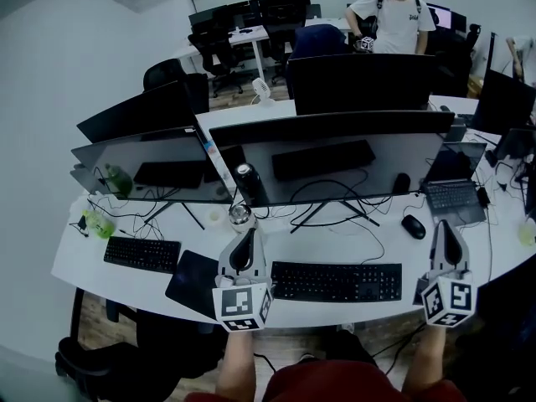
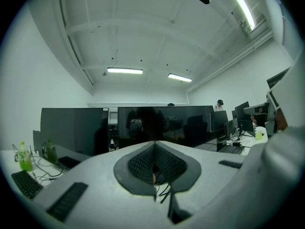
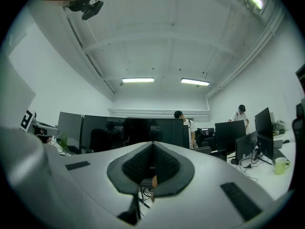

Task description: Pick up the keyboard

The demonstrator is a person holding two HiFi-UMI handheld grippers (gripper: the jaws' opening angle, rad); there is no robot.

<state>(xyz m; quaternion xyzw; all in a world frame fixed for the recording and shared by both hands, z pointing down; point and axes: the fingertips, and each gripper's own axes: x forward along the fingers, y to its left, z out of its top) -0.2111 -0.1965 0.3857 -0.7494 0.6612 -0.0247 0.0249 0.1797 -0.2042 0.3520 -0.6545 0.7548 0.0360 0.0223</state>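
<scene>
Keyboard (image 1: 336, 281) lies between left gripper (image 1: 244, 229) and right gripper (image 1: 445, 224), seemingly untouched; both grippers' fingers (image 2: 140, 163) closed, empty.

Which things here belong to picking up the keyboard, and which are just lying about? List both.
Job in hand:
middle keyboard
left gripper, shut, empty
right gripper, shut, empty

Lying about:
left keyboard
mouse
laptop
mousepad
monitors
green bottle
</scene>
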